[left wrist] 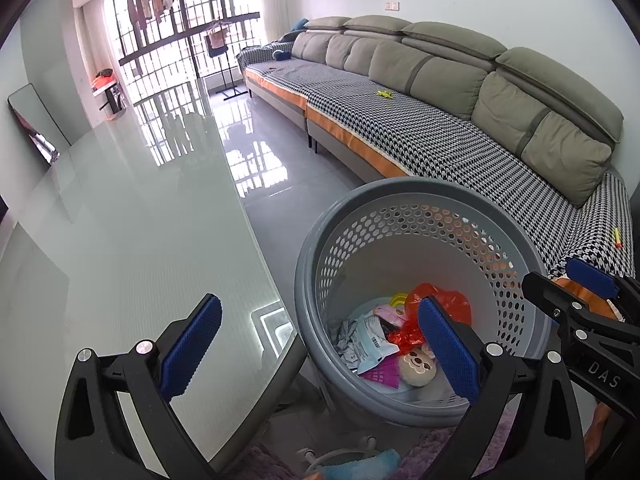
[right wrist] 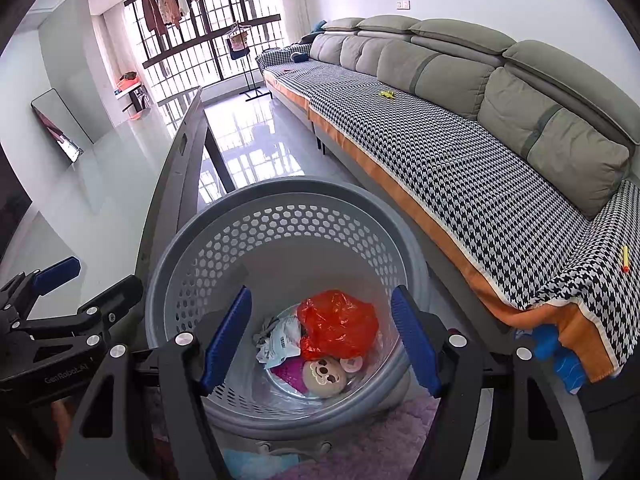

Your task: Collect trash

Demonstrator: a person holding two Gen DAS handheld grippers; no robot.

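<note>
I have the grey perforated basket (right wrist: 280, 216) as my landmark; it stands on the floor between the glossy white desk (left wrist: 120, 220) and the long grey sofa (right wrist: 480, 92), with the desk's edge just beside its rim. My left hand-held gripper (left wrist: 320, 352) hangs above the basket's desk-side rim with its blue pads spread wide and nothing between them; one pad sits over the desk corner, the other over the basket's opening. My right hand-held gripper (right wrist: 322, 340) is directly over the basket's mouth, jaws also wide apart and empty, looking straight down inside. The trash lies at the bottom of the basket: a crumpled red plastic bag (right wrist: 340, 326) on top, a white printed wrapper (right wrist: 280, 340) beside it toward the desk side, a pink-purple packet (right wrist: 292, 374) under that, and a round plush face (right wrist: 324, 378) nearest my grippers. In the left view I also catch a small yellow item (left wrist: 398, 300) against the basket's inner wall behind the red bag; I cannot tell what it is. Beyond the basket, on the sofa's houndstooth cover (right wrist: 460, 184), a small yellow object (right wrist: 387, 94) lies well away, and a yellow-and-red stick (right wrist: 625, 259) lies on the sofa end nearest the basket. A purple rug (right wrist: 380, 440) lies at the basket's foot.
</note>
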